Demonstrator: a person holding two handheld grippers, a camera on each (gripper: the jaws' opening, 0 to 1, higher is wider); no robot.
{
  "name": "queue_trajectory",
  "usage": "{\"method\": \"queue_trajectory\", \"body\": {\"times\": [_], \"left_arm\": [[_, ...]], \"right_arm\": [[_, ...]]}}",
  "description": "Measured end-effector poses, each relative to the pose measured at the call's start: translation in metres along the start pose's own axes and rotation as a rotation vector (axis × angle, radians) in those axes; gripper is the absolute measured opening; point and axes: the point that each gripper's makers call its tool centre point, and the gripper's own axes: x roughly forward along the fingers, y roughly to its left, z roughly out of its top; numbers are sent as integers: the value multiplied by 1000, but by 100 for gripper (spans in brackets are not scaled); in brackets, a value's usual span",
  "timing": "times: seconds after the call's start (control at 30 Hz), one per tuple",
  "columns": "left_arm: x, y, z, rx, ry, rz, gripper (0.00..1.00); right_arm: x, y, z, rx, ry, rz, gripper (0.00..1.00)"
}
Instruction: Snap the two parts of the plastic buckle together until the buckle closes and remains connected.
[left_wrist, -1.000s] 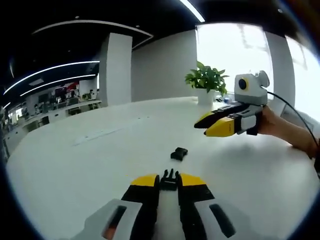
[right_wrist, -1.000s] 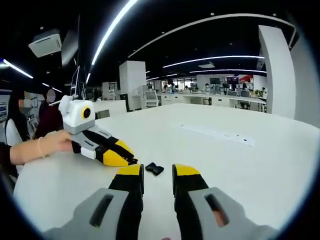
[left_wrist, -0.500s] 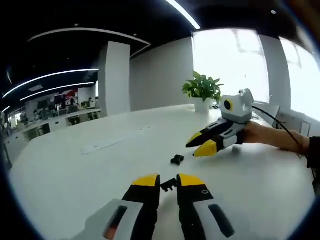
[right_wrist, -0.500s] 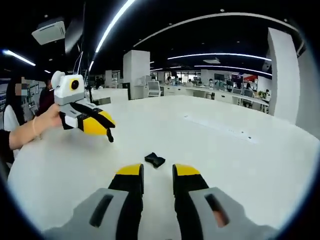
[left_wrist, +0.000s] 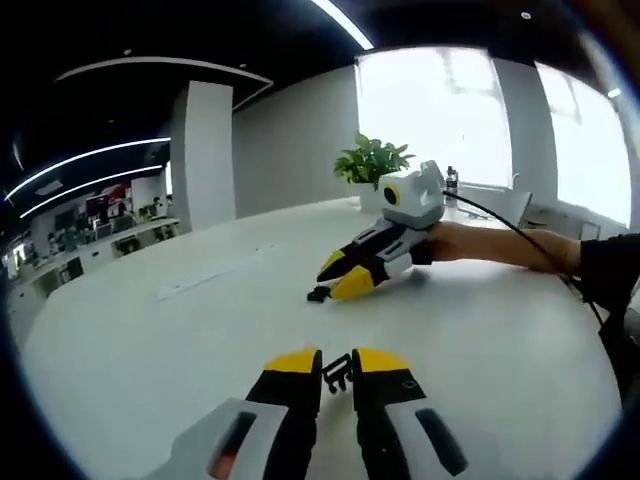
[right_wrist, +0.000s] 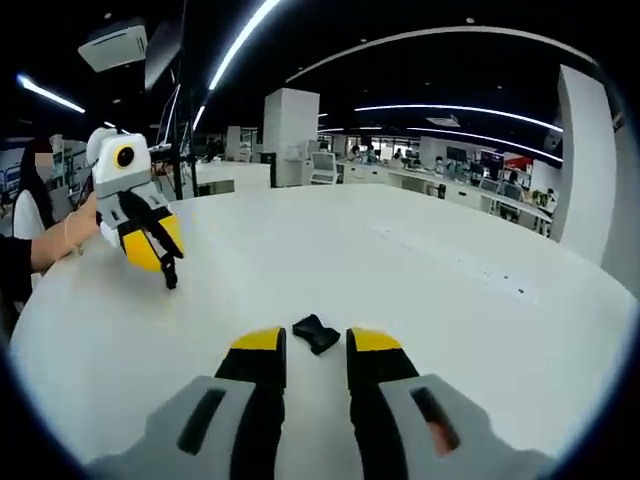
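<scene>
Closing in since a second ago — right gripper (right_wrist: 316, 345), jaws apart, nears socket half (right_wrist: 316, 333); left gripper (left_wrist: 337, 362) clamps pronged half (left_wrist: 339, 371) — mating pending.

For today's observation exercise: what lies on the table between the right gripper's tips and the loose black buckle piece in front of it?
Nothing: in the right gripper view, bare white table separates the right gripper from the buckle piece, which sits just ahead of its open jaws.

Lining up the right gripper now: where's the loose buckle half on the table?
In the right gripper view, the loose buckle half lies on the white table just ahead of the right gripper, between its yellow fingers.
</scene>
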Motion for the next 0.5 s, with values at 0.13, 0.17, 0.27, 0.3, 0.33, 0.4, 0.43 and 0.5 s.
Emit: {"method": "queue_trajectory", "body": {"times": [0.13, 0.17, 0.27, 0.3, 0.33, 0.4, 0.43, 0.5], "left_arm": [[-8, -6, -5, 19, 10, -28, 6], [-9, -7, -6, 22, 12, -32, 6], [-12, -5, -6, 24, 14, -39, 7], [-12, -5, -6, 19, 13, -43, 7], [-13, -5, -6, 10, 11, -48, 7], [-13, -5, -6, -1, 6, -50, 7], [-14, -6, -8, 4, 10, -47, 7], [-15, -6, -11, 20, 24, -37, 7]], "right_arm": [[4, -5, -5, 26, 0, 1, 24], [3, -5, -5, 24, 0, 4, 24], [4, -2, -4, 24, -5, 10, 23], [5, -2, -4, 31, -9, 14, 23], [6, -1, -4, 33, -11, 17, 22], [6, 0, -3, 32, -11, 21, 20], [5, 0, -3, 33, -11, 22, 20], [4, 1, -4, 30, -11, 21, 18]]}}
